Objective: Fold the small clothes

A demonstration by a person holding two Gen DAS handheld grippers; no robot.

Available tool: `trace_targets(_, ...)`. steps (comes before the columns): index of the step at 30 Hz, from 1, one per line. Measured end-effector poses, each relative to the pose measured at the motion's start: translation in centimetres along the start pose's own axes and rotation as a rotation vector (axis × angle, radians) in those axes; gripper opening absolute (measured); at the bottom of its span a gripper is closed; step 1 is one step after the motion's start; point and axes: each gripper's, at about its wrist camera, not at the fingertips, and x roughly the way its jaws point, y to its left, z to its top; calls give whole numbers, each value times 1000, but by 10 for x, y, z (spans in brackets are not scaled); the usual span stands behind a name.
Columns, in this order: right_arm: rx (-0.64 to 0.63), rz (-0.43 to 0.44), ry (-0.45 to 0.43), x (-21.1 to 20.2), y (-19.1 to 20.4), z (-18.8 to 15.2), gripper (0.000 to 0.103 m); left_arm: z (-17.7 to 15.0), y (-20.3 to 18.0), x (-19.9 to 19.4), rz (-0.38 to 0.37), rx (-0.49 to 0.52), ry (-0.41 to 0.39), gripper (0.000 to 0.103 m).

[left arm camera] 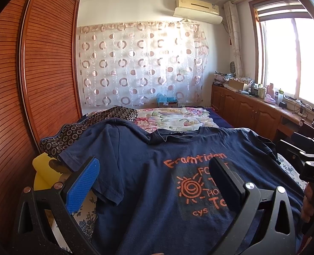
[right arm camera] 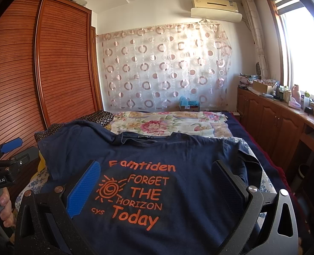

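A navy T-shirt [left arm camera: 148, 182] with orange print lies spread face up on the bed, collar away from me. It also shows in the right wrist view [right arm camera: 178, 153]. My left gripper [left arm camera: 154, 182] is open and empty, hovering over the shirt's left half near the left sleeve [left arm camera: 89, 148]. My right gripper [right arm camera: 154, 187] is open and empty, hovering over the printed chest. The right gripper shows at the right edge of the left wrist view [left arm camera: 312, 165]. The left gripper shows at the left edge of the right wrist view [right arm camera: 3, 155].
A floral bedspread [right arm camera: 169, 123] covers the bed beyond the shirt. A dark patterned pillow [left arm camera: 89, 125] lies at the left. A slatted wooden wardrobe [left arm camera: 29, 74] stands left. A cluttered wooden cabinet [right arm camera: 280, 114] runs under the window on the right. A yellow object [left arm camera: 42, 170] sits beside the bed.
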Motion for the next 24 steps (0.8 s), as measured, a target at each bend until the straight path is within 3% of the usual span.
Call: trace_targets(24,-1,-1,-3,-1,1,0,103,3,-3,-5,-2,5,-15,103)
